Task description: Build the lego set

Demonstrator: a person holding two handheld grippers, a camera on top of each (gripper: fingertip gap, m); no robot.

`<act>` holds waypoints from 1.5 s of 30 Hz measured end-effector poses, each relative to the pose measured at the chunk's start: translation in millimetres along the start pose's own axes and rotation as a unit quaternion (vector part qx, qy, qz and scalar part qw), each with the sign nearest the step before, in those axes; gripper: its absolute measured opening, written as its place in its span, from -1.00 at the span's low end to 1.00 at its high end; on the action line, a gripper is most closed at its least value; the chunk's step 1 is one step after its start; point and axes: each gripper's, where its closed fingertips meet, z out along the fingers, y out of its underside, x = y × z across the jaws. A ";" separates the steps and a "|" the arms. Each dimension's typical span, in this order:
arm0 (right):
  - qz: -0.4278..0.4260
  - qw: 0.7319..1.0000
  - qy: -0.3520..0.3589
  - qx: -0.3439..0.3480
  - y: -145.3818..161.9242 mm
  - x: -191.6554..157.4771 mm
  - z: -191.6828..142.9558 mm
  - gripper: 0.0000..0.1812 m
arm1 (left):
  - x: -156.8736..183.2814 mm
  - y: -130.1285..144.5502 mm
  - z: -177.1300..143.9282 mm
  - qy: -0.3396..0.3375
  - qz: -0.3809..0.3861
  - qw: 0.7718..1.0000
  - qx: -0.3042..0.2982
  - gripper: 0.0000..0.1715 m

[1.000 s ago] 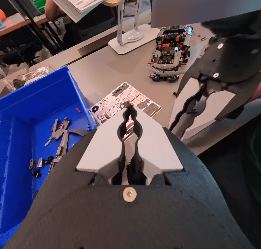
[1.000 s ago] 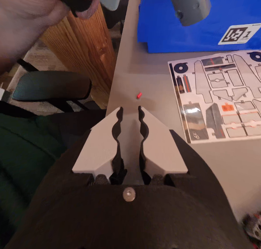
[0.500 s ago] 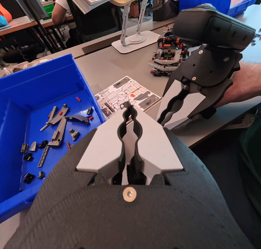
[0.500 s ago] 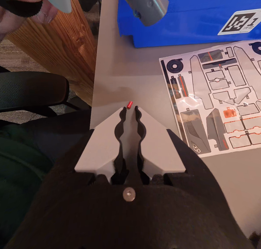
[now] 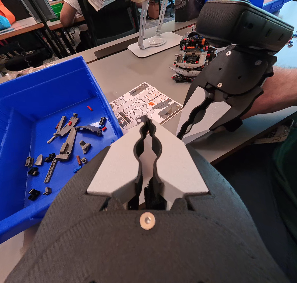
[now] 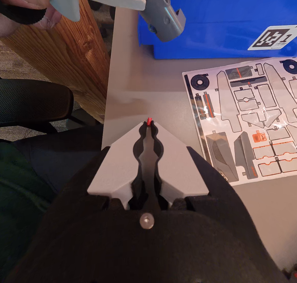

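Between right jaws, red pin [image 6: 149, 121] lengthwise.

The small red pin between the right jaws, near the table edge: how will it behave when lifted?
The red pin looks tiny and probably very light. Only the very tips of the right gripper pinch it, so it may slip or twist out. It seems roundish, so if dropped it could roll off the nearby edge of the table.

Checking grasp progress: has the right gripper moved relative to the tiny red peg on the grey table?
Yes. The right gripper has advanced to the tiny red peg and closed on it; the sticker sheet stays alongside.
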 end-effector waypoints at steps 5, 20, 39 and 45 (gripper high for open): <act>-0.008 1.000 -0.005 0.010 1.4 0.2 -5.9 -0.97 | 5.9 2.7 1.0 0.012 0.008 1.000 -0.012 -1.00; -0.032 0.997 -0.035 0.067 41.1 19.2 -106.1 -0.97 | 97.5 17.5 56.2 0.202 0.172 0.946 -0.188 -1.00; 0.042 0.996 0.025 0.079 126.9 61.2 -197.2 -0.97 | 200.7 -32.2 147.5 0.356 0.170 0.910 -0.127 -1.00; 0.059 0.995 0.042 0.071 147.7 65.2 -202.1 -0.97 | 217.1 -23.8 165.5 0.354 0.183 0.910 -0.116 -1.00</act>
